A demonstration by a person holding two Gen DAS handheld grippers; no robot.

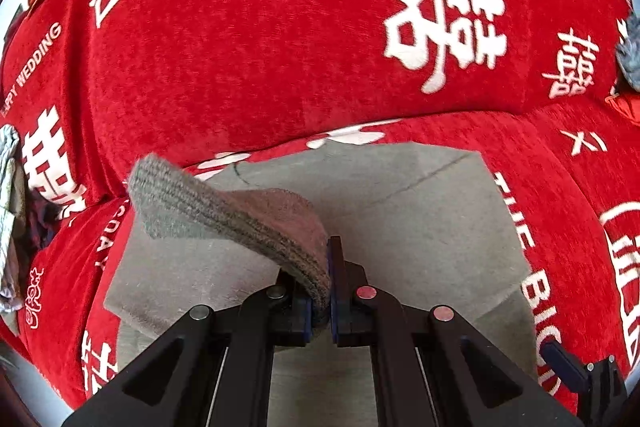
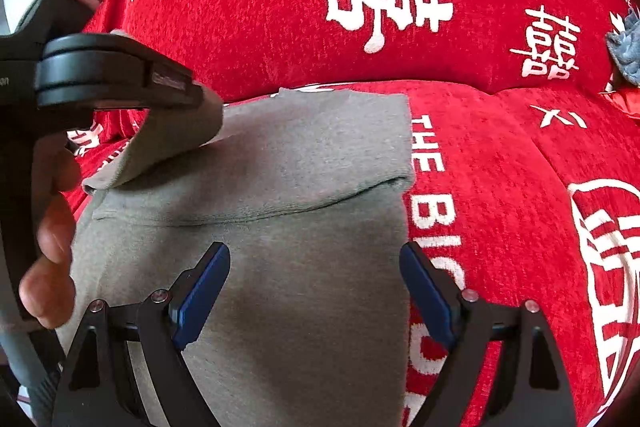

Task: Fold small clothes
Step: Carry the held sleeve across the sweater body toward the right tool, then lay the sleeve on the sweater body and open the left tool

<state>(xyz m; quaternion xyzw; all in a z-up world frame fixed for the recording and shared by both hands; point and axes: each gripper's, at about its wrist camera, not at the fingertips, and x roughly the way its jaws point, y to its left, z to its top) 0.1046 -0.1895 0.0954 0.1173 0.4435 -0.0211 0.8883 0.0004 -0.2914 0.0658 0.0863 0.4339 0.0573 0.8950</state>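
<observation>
A small grey garment (image 2: 304, 163) lies flat on the red sofa seat; it also shows in the left wrist view (image 1: 400, 211). My left gripper (image 1: 330, 287) is shut on the garment's ribbed cuff (image 1: 224, 211) and holds that corner lifted and curled over the cloth. In the right wrist view the left gripper (image 2: 200, 95) comes in from the left with the lifted corner (image 2: 160, 147) in it. My right gripper (image 2: 314, 287) is open and empty, jaws wide apart, hovering over the near part of the garment.
A red sofa cover (image 1: 260, 47) with white characters covers seat and backrest. A grey fluffy item (image 2: 626, 51) lies at the far right by the backrest. More clothes (image 1: 10, 211) are piled at the left edge. A hand (image 2: 52, 251) grips the left tool.
</observation>
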